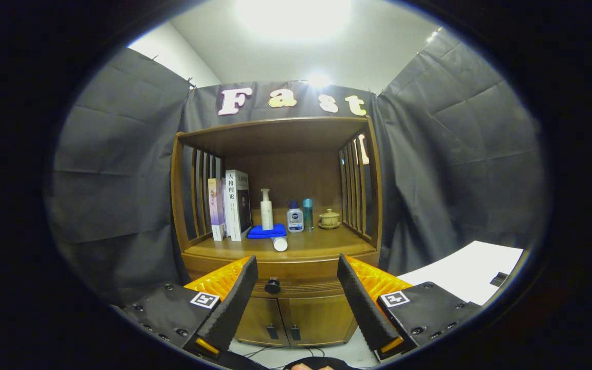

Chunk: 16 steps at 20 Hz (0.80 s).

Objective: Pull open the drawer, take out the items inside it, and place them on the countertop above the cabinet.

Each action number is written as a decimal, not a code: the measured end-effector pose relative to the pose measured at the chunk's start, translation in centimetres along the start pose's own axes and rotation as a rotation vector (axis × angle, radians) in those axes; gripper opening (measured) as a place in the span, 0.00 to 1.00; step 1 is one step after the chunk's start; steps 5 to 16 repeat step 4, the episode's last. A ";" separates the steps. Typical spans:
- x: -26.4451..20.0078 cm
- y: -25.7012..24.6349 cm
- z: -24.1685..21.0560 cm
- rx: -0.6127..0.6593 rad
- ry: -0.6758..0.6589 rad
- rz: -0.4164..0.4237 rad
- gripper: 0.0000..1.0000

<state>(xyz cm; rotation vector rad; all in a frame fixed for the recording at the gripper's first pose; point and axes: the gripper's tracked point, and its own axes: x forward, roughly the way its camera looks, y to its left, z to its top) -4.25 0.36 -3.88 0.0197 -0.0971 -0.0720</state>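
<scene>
Tongs [293, 303] spread wide, holding nothing, facing the shut drawer with its knob [272, 285] between the fingers, desk [321, 245] above the knob carrying bottles, cloth and a lying tube [279, 243], drawer contents hidden; off-centre closing probably slips off that small knob.

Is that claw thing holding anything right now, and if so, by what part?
Nothing is held. The gripper is open, its fingers spread apart with empty air between them. The drawer knob sits beyond them, untouched, on the closed drawer.
</scene>
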 end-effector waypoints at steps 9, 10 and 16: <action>-0.3 0.5 -0.1 -0.010 0.004 0.010 0.98; -0.3 0.5 -0.1 -0.010 0.004 0.010 0.98; -0.3 0.5 -0.1 -0.010 0.004 0.010 0.98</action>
